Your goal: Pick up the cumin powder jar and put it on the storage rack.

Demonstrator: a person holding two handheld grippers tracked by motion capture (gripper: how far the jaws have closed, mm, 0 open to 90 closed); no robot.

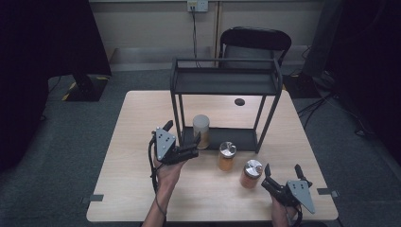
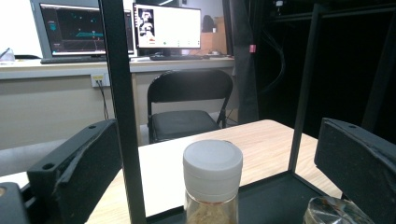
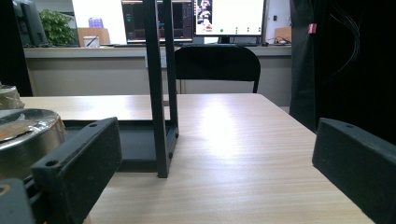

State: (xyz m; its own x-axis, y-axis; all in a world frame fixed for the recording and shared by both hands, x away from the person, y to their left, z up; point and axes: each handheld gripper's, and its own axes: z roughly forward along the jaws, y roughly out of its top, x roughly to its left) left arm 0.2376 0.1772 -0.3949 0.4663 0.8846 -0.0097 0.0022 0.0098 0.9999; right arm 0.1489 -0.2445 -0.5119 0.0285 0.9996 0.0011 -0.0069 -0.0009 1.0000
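Left gripper stood wide open, jaws flanking white-capped clear plastic jar without touching it. Jar stood upright on bottom shelf of black metal rack (left front corner). Right gripper stood open, empty, just beside silver-lidded amber jar on light wooden desk.
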